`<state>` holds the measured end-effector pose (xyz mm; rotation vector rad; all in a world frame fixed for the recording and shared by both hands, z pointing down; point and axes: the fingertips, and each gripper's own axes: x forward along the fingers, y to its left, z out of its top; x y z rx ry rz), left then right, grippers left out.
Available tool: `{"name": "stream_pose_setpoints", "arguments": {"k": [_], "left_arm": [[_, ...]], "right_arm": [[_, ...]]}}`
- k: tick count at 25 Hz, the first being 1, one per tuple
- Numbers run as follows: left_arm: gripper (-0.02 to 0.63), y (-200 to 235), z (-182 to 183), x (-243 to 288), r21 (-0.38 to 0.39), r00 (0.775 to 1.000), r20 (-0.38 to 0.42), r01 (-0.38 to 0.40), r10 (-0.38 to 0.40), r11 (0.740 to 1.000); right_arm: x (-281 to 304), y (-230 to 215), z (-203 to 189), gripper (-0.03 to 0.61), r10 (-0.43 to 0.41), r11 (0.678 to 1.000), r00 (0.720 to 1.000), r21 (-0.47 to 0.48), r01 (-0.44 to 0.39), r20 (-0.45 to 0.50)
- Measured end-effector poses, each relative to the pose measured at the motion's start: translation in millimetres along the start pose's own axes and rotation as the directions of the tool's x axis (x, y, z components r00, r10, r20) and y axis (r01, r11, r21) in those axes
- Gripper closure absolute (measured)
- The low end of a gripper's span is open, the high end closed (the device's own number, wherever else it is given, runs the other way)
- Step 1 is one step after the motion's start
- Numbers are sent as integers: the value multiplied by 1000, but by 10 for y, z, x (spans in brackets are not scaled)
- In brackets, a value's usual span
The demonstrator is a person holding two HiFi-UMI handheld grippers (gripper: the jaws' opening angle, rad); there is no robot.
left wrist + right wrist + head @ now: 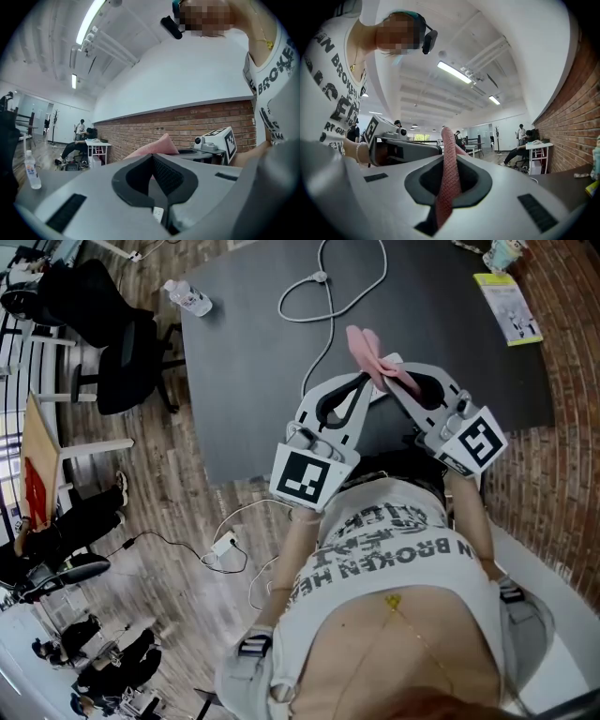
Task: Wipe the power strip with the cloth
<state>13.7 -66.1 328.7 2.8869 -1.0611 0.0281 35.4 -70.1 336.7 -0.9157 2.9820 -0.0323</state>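
Note:
A pink cloth (373, 354) hangs pinched in my right gripper (390, 367), which is shut on it; in the right gripper view the cloth (449, 159) stands up between the jaws. My left gripper (363, 381) is shut with nothing between its jaws, its tips next to the cloth (158, 145). Both grippers are held above the near edge of the dark table (244, 381), tips close together. A white cable (330, 298) loops across the table and runs under the left gripper. The power strip on the table is hidden from me.
A water bottle (187, 298) lies at the table's far left corner. A booklet (507, 307) and a cup (504, 253) sit at the far right. A black chair (112, 343) stands left of the table. A white power strip (223, 545) with cables lies on the floor.

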Motion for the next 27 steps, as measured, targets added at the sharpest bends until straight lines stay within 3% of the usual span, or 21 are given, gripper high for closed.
{"name": "stream_pose_setpoints", "arguments": {"k": [27], "left_arm": [[606,-10,-36,-47,32,1000,-23,-8,9,999]], "right_arm": [[22,23,-87,563,18,1000,998,-9,-18,-53]]}}
